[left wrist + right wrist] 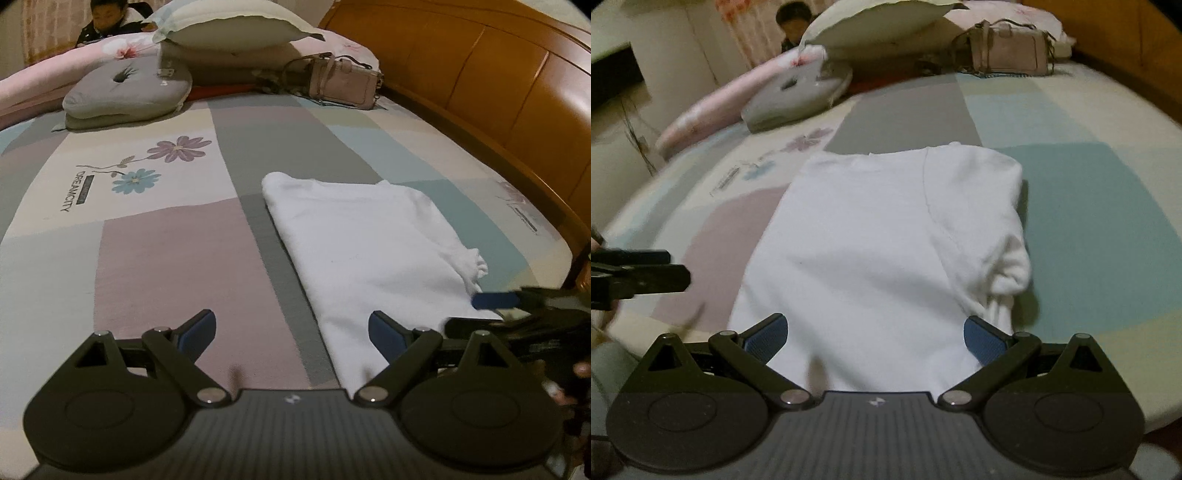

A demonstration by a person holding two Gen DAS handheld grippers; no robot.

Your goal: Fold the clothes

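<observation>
A white garment point(373, 243) lies folded into a long rectangle on the patchwork bedsheet point(155, 266); a bunched sleeve end sticks out at its right edge. My left gripper point(293, 330) hovers open over the garment's near left edge, nothing between its blue pads. In the right wrist view the same garment point(882, 251) fills the middle, and my right gripper point(875, 336) stands open just above its near hem, holding nothing. The right gripper's blue pad point(495, 300) shows at the right of the left wrist view; the left gripper's black body point(639, 278) enters the right wrist view from the left.
At the far end of the bed lie a grey cushion point(129, 90), a pale pillow point(236, 26), a pink quilt point(33, 88) and a pink handbag point(343, 85). A wooden headboard point(498, 85) curves along the right. A person point(107, 18) sits beyond the bed.
</observation>
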